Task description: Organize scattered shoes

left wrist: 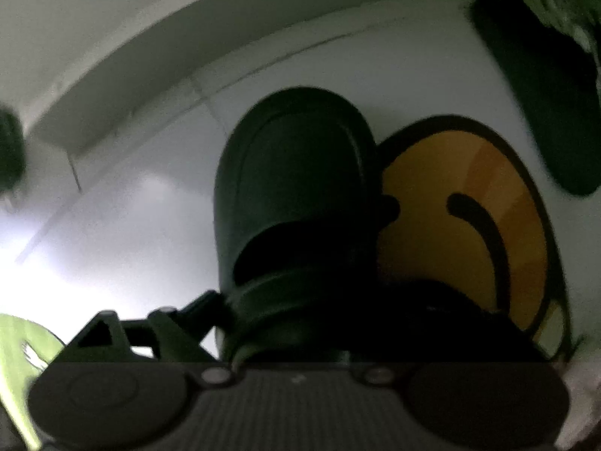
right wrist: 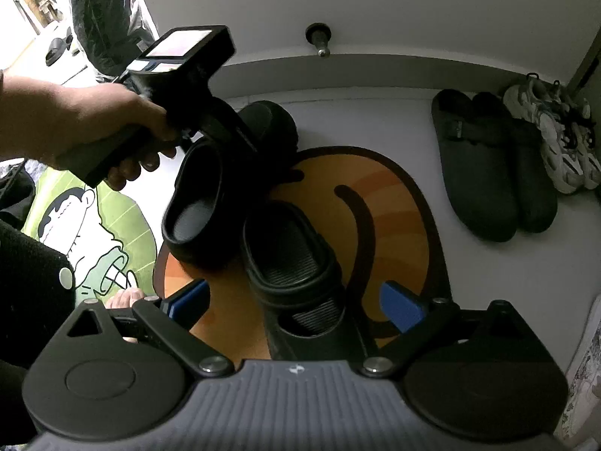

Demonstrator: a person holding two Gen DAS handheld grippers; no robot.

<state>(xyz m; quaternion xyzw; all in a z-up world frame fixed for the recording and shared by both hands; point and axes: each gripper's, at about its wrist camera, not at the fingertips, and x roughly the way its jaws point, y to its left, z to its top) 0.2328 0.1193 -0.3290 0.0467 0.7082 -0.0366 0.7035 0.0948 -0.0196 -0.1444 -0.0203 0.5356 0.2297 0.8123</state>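
Right wrist view: the right gripper (right wrist: 296, 300) stands wide apart, its blue-padded fingers (right wrist: 191, 300) either side of a black ridged-sole rubber slide sandal (right wrist: 293, 263). The pads are clear of the sandal; neither touches it. This sandal lies on a round orange doormat with a dark smile line (right wrist: 394, 225), heel end nearest the gripper body and partly under it.

Just left of it, a second black rubber slide sandal (right wrist: 195, 203) is lifted and tilted, toe toward the white skirting board (right wrist: 375, 65). A bare hand (right wrist: 86, 127) holds the left gripper's black handle (right wrist: 180, 112) over it. The left fingertips are hidden behind the handle in this view.

Left wrist view: dark and blurred. The second sandal (left wrist: 296, 203) fills the centre directly ahead of the left gripper (left wrist: 289, 323), its heel strap at the gripper's mouth. The sandal appears clamped, though the right finger is lost in shadow. The doormat (left wrist: 462, 225) lies just right of it.

Near the wall to the right, a pair of black clogs (right wrist: 488, 165) sits side by side, white trainers (right wrist: 556, 139) beside them. A green cartoon-printed rug (right wrist: 94, 233) lies on the left.
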